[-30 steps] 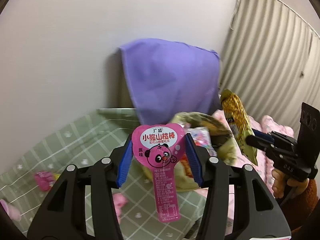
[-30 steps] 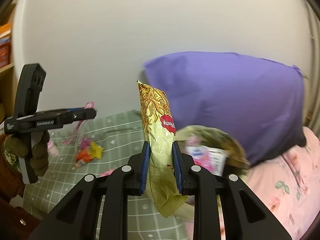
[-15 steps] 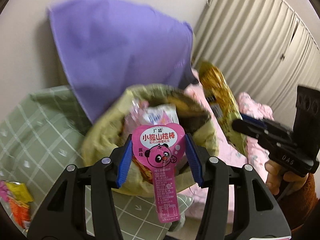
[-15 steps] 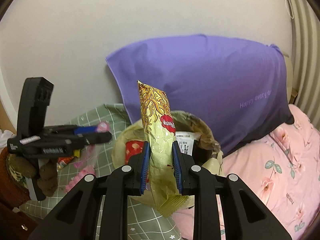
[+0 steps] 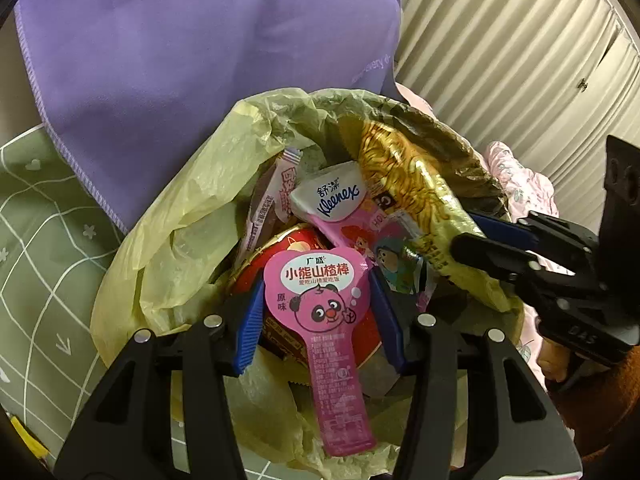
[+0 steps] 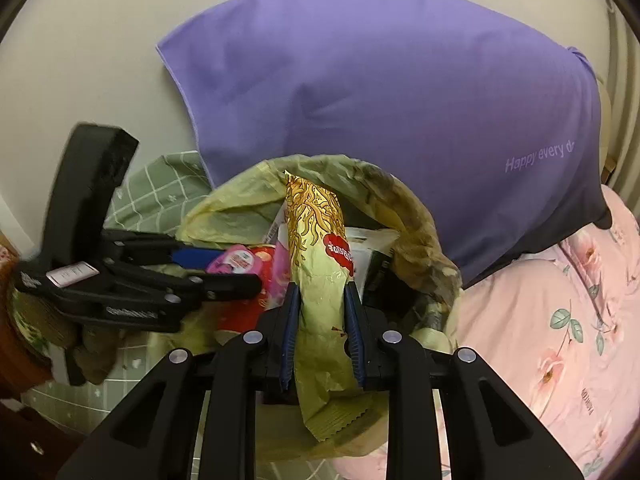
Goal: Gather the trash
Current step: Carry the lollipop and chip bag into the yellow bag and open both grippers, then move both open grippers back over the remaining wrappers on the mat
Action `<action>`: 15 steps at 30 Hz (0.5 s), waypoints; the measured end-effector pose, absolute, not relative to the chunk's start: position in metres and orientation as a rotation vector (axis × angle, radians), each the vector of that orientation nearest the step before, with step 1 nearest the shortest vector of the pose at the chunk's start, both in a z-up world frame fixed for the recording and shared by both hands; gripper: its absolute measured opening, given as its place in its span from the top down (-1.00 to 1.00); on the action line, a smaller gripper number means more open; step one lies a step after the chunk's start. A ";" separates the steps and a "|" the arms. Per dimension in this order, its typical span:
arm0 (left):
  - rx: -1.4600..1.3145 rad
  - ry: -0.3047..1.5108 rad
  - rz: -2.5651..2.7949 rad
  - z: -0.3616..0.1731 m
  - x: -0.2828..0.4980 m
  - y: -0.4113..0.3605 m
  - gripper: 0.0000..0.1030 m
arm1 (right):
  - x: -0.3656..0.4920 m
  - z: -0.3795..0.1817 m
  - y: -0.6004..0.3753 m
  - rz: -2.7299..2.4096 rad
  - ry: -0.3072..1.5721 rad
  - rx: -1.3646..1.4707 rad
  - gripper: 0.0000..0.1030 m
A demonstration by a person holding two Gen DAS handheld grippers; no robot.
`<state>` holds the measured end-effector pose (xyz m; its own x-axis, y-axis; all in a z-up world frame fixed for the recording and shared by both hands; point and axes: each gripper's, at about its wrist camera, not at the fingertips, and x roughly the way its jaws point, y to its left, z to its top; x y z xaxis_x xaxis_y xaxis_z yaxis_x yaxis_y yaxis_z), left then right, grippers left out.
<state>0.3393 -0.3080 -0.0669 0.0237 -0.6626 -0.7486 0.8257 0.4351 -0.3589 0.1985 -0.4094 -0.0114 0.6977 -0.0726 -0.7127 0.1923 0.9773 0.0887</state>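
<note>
My left gripper (image 5: 316,296) is shut on a pink heart-topped candy wrapper (image 5: 320,304) with a panda face, held over the mouth of the trash bin lined with a yellow-green bag (image 5: 192,200). My right gripper (image 6: 320,296) is shut on a gold snack wrapper (image 6: 320,264), its top inside the bin's bag (image 6: 416,232). In the left wrist view the right gripper (image 5: 472,248) comes in from the right with the gold wrapper (image 5: 404,168). The bin holds a Kleenex pack (image 5: 336,196), a red tub (image 5: 292,248) and other wrappers.
A purple pillow (image 6: 380,96) leans on the wall right behind the bin. Green checked bedding (image 5: 44,240) lies to the left, pink floral bedding (image 6: 560,300) to the right. A ribbed curtain (image 5: 520,60) hangs at the right. The left gripper shows in the right wrist view (image 6: 236,264).
Both grippers have moved in and down onto the bin. The pink wrapper and the gold wrapper, held above and before the bin earlier, are now over and in its mouth.
</note>
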 end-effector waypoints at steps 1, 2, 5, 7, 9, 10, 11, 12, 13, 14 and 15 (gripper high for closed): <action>0.188 1.026 -1.170 -0.067 0.340 -0.307 0.09 | 0.198 -0.012 -0.410 -0.144 0.783 0.157 0.56; 0.184 1.027 -1.173 -0.066 0.339 -0.306 0.09 | 0.198 -0.013 -0.411 -0.140 0.781 0.152 0.56; 0.158 1.026 -1.172 -0.062 0.340 -0.294 0.09 | 0.198 -0.015 -0.410 -0.151 0.788 0.122 0.56; 0.141 1.029 -1.175 -0.060 0.346 -0.289 0.08 | 0.198 -0.015 -0.410 -0.157 0.791 0.114 0.56; 0.114 1.034 -1.182 -0.059 0.352 -0.285 0.08 | 0.198 -0.017 -0.409 -0.166 0.790 0.100 0.56; 0.095 1.043 -1.186 -0.058 0.354 -0.282 0.07 | 0.197 -0.017 -0.409 -0.170 0.790 0.094 0.56; 0.077 1.052 -1.189 -0.057 0.357 -0.279 0.07 | 0.197 -0.018 -0.409 -0.174 0.789 0.092 0.56; 0.062 1.059 -1.190 -0.056 0.360 -0.277 0.07 | 0.196 -0.018 -0.409 -0.171 0.785 0.098 0.55; 0.038 1.066 -1.194 -0.054 0.362 -0.274 0.03 | 0.195 -0.018 -0.409 -0.167 0.781 0.106 0.55; 0.014 1.067 -1.200 -0.051 0.365 -0.271 0.00 | 0.194 -0.018 -0.410 -0.163 0.779 0.114 0.52; 0.000 1.065 -1.203 -0.049 0.368 -0.269 -0.15 | 0.194 -0.018 -0.409 -0.162 0.778 0.121 0.49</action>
<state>0.3676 -0.2690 -0.0491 -0.0357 -0.7479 -0.6628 0.7482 0.4197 -0.5138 0.1942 -0.4093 -0.0177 0.7005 -0.1008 -0.7065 0.1897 0.9807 0.0482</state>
